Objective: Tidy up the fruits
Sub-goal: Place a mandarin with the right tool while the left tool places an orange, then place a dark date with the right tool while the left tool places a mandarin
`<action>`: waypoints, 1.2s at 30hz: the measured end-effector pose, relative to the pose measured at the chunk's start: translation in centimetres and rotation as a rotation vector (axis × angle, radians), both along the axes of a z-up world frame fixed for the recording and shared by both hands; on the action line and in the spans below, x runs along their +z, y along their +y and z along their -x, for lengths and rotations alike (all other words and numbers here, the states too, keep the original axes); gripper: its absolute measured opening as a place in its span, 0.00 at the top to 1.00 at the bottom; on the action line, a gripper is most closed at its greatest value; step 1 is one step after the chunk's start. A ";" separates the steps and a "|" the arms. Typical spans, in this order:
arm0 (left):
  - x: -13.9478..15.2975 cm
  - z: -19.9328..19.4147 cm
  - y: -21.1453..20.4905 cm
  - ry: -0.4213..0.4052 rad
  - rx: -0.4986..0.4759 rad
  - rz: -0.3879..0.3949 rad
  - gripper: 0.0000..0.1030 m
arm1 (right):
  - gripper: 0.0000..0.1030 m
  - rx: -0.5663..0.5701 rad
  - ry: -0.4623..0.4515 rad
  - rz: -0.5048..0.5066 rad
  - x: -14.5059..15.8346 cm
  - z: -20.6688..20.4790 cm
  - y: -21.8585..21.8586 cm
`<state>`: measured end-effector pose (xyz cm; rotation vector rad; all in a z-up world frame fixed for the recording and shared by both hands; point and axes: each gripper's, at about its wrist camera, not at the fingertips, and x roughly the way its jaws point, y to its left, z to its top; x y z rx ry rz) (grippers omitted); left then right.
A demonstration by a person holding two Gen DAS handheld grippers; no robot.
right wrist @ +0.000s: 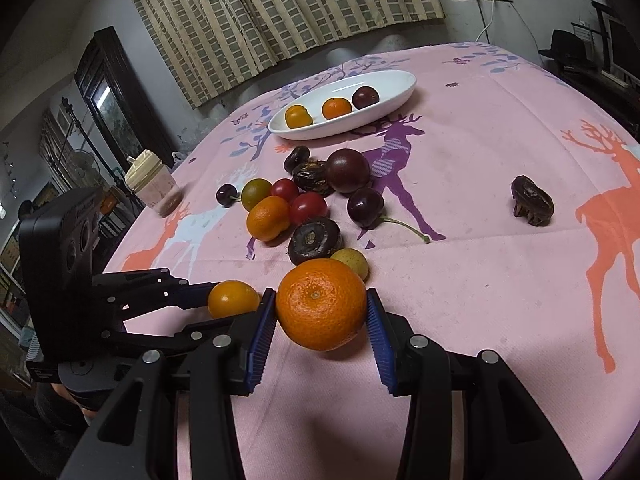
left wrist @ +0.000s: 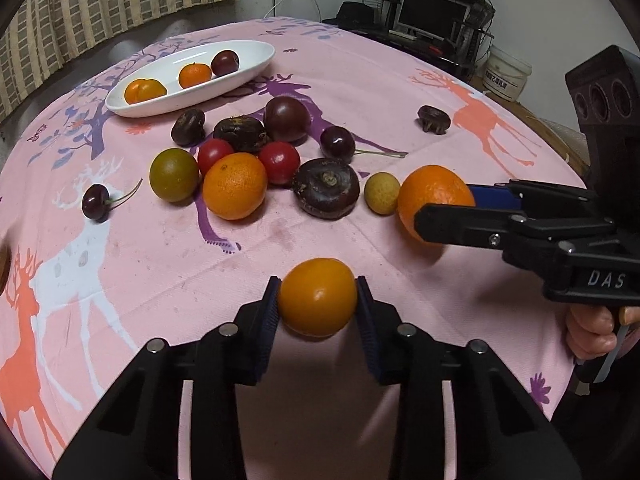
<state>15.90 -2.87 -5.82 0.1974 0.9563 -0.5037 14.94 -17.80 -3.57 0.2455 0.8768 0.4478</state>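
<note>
The left gripper clamps a small yellow-orange fruit near the table edge; the right gripper apparently clamps the orange. Both should lift straight, then travel far-left to the white dish.

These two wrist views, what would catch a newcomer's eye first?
Each pair of tongs grips a fruit: the left tongs a yellow-orange citrus, the right tongs a mandarin. Behind them, loose fruit clusters on the pink deer tablecloth, before a white oval dish holding three fruits.
</note>
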 end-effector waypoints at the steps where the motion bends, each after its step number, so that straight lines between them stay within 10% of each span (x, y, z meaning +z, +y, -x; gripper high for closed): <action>1: 0.1 0.0 0.1 0.007 -0.004 0.005 0.65 | 0.57 0.003 0.004 -0.005 0.0 -0.1 -0.1; 14: 9.0 -14.9 4.1 -0.162 0.159 0.090 0.65 | 0.56 0.016 -0.187 0.098 7.3 -12.7 1.6; 26: 4.8 -31.2 4.7 -0.020 0.352 0.018 0.64 | 0.56 -0.030 -0.051 0.180 2.8 -31.8 5.3; 32: 7.4 -28.5 5.7 -0.130 0.410 -0.028 0.13 | 0.38 -0.019 -0.084 0.145 5.0 -28.8 4.5; 36: 10.0 -23.1 7.4 -0.178 0.411 0.056 0.06 | 0.33 0.016 -0.163 0.163 7.1 -22.1 3.1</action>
